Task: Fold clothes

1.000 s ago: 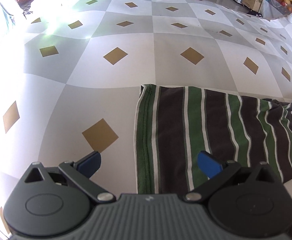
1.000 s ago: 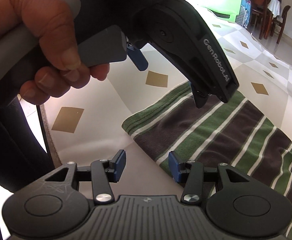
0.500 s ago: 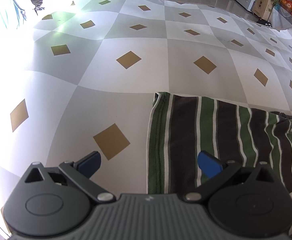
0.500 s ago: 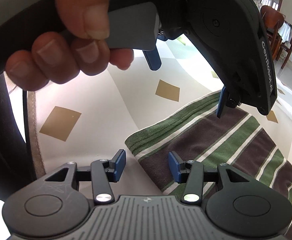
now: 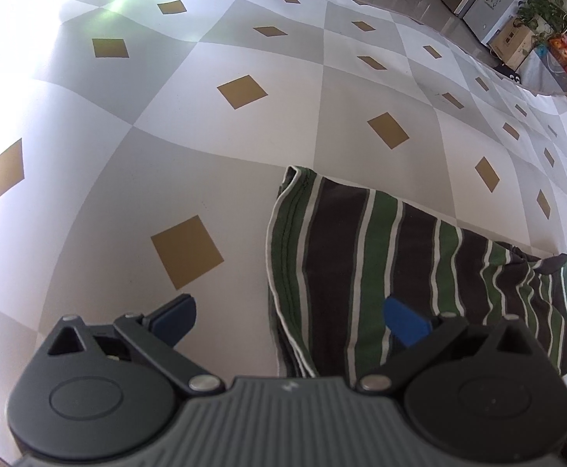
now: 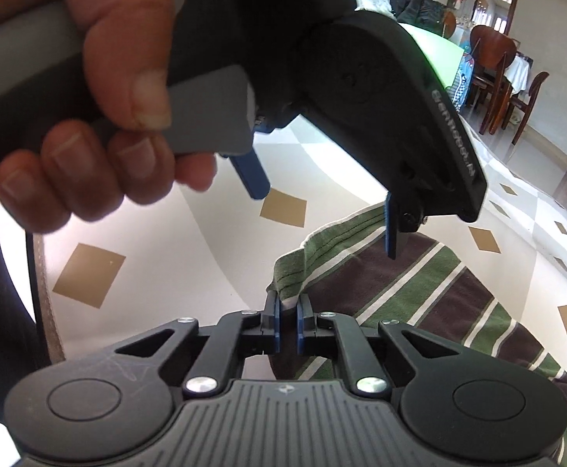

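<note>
Lying flat on the checked cloth (image 5: pixel 244 179), the striped shirt (image 5: pixel 400 257) ran long to my right, its green hem (image 6: pixel 322 257) nearest me. My right gripper (image 6: pixel 287 323) had just closed, nipping the hem corner between its pads. My left gripper (image 5: pixel 291 315) hung wide just above the same hem, one finger over cloth, one over shirt.

The left gripper (image 5: pixel 289 313) fills the bottom of the frame, its blue fingertips (image 5: pixel 404 321) spread wide apart. Between them, at lower right, runs the hemmed edge of a folded green, brown and white striped garment (image 5: pixel 400 249) lying on a checked cloth (image 5: pixel 213 155) with tan diamonds. The right fingertip seems to hover above the fabric, though contact is hard to judge.
</note>
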{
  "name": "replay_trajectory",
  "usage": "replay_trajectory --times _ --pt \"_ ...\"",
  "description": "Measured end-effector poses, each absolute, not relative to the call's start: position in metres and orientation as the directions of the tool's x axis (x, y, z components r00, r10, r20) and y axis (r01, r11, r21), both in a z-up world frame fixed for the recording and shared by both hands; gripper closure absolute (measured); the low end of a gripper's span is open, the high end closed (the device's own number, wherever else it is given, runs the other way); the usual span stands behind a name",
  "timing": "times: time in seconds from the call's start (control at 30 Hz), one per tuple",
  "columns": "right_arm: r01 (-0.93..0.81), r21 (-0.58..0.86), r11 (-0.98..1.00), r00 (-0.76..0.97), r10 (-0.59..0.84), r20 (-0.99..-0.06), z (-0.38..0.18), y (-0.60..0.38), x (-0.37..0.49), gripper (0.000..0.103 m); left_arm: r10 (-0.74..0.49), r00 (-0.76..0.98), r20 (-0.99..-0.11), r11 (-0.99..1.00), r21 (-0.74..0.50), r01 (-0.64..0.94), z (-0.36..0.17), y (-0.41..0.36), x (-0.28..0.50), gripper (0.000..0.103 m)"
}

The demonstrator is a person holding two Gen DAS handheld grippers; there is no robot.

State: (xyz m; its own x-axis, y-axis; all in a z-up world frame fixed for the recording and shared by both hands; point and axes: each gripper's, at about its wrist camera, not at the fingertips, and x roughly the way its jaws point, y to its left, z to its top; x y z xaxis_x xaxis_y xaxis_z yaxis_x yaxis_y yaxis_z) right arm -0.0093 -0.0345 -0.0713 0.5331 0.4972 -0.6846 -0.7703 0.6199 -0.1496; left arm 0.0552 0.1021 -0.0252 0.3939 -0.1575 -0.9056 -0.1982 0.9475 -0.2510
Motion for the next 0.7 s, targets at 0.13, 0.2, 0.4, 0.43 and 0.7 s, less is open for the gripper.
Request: replay_trajectory --times 0.13,0.2,0.4,0.43,0.7 --pt "-0.750 -0.068 0.658 0.519 0.522 -0.677 -0.060 -0.050 0.001 0.095 -0.211 0.397 -0.893 0.923 -0.316 -0.220 -0.029 0.105 0.056 0.000" --pt "-0.743 -0.059 0.666 0.525 0.526 -0.670 -0.057 -0.056 0.004 0.095 -0.255 0.395 -0.883 0.907 -0.360 -0.219 -0.032 0.105 0.060 0.000" --pt "-0.730 -0.040 0.683 0.532 0.530 -0.660 -0.053 -0.058 0.015 0.095 -0.357 0.347 -0.868 0.872 -0.442 -0.210 -0.049 0.098 0.078 0.000" --pt "-0.730 -0.034 0.683 0.530 0.533 -0.659 -0.046 -0.058 0.013 0.095 -0.371 0.344 -0.863 0.865 -0.456 -0.209 -0.051 0.097 0.081 0.000" --pt "-0.729 -0.030 0.684 0.531 0.537 -0.655 -0.040 -0.063 0.012 0.095 -0.410 0.353 -0.841 0.854 -0.490 -0.177 -0.057 0.097 0.105 0.000"
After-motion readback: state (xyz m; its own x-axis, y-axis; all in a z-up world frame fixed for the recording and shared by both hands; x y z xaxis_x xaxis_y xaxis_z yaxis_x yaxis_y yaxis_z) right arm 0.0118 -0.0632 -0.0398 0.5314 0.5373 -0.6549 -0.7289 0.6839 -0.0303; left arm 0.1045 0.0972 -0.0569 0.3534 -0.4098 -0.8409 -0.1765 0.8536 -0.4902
